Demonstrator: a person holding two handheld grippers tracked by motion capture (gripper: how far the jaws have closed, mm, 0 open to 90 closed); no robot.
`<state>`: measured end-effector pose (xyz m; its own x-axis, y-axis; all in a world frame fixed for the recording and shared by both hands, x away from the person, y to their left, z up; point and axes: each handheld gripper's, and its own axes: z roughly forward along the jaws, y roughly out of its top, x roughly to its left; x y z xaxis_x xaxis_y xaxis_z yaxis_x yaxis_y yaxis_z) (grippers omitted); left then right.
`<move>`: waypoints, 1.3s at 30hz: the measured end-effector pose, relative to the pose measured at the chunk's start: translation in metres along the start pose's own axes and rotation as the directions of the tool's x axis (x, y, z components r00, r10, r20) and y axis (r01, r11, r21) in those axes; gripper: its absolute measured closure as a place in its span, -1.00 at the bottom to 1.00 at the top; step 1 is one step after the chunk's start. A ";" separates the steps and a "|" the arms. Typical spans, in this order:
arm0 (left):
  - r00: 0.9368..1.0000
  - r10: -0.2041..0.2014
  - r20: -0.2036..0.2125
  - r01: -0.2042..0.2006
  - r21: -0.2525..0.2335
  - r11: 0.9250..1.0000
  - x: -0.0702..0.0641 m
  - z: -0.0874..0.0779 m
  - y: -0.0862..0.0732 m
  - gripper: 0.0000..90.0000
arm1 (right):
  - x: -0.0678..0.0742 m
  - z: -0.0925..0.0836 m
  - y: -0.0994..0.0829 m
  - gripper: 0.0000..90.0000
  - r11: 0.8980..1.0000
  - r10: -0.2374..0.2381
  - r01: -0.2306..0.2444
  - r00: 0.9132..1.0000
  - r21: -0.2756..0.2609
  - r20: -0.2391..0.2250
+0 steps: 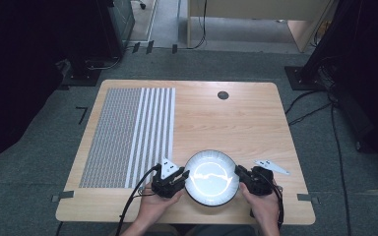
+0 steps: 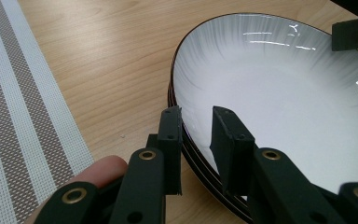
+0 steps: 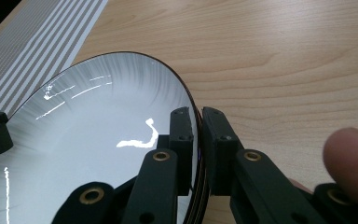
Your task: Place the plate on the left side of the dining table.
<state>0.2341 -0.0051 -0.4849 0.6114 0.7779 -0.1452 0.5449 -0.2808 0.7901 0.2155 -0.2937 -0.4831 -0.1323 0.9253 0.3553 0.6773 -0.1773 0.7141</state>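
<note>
While the plate [image 1: 211, 177] sits at the near edge of the table [image 1: 236, 118], just right of the striped mat [image 1: 128, 135], I have it between my two hands. My left gripper [image 2: 196, 122] is clamped on its left rim, one jaw inside the bowl and one under the edge; my right gripper [image 3: 199, 122] is pinched tight on the opposite rim. Both holds lie straight across from each other, so I judge a level lift needs both hands rising together.
</note>
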 end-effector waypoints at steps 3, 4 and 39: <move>1.000 0.008 -0.011 -0.008 -0.001 1.000 -0.002 0.000 0.000 0.65 | -0.002 0.000 -0.002 0.82 1.000 0.022 -0.023 1.000 -0.011 -0.017; 1.000 0.013 -0.016 -0.013 -0.004 1.000 -0.002 0.001 -0.001 0.65 | -0.002 0.000 -0.003 0.82 0.999 0.033 -0.033 0.999 -0.013 -0.017; 1.000 -0.022 -0.020 0.021 -0.062 0.998 0.007 -0.009 0.003 0.44 | -0.008 -0.016 0.004 0.99 0.994 0.104 -0.104 0.995 -0.018 0.004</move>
<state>0.2347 0.0041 -0.4786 0.5876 0.7951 -0.1503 0.5205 -0.2292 0.8225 0.2076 -0.3069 -0.4739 -0.0581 0.9035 0.4247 0.6740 -0.2784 0.6843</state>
